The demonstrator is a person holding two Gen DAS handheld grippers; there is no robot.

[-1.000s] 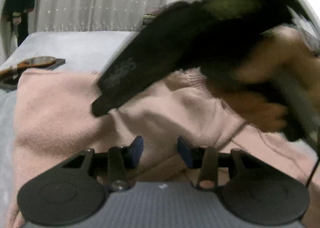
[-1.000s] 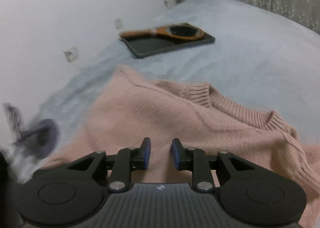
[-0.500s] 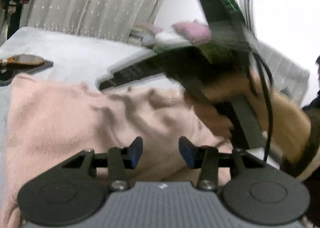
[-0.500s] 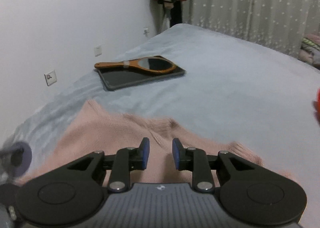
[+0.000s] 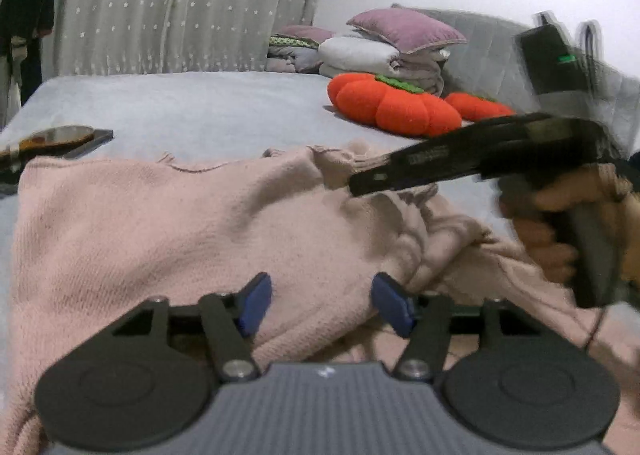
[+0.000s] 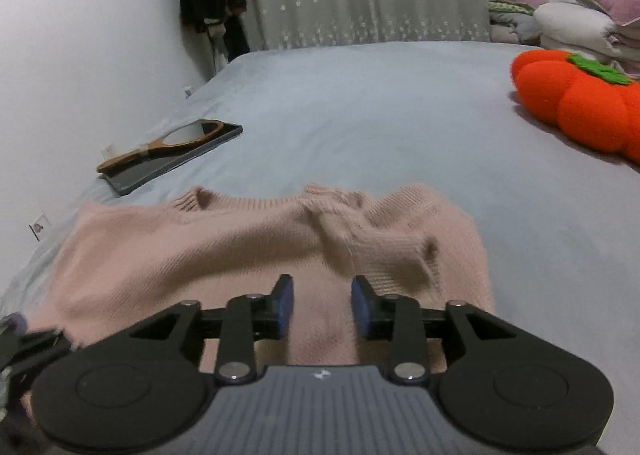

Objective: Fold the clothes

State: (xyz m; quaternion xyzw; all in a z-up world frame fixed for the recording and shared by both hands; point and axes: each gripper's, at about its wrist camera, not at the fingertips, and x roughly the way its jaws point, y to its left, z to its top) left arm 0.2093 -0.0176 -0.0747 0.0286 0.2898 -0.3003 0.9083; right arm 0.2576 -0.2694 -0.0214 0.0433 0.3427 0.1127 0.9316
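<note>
Both grippers, left gripper (image 5: 320, 305) and right gripper (image 6: 322, 305), are held released, nothing pinched. The pink sweater (image 6: 240, 251) is spread rumpled on the bed (image 6: 380, 115); bunched sleeve should probably be flattened first.

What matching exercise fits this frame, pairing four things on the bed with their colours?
Things:
1. sweater
2. pumpkin cushion
3. hand mirror
4. top pillow on the stack

Colours:
A. purple
B. pink
C. brown wooden frame
D. orange with a green top

Pairs: 1-B, 2-D, 3-C, 4-A
</note>
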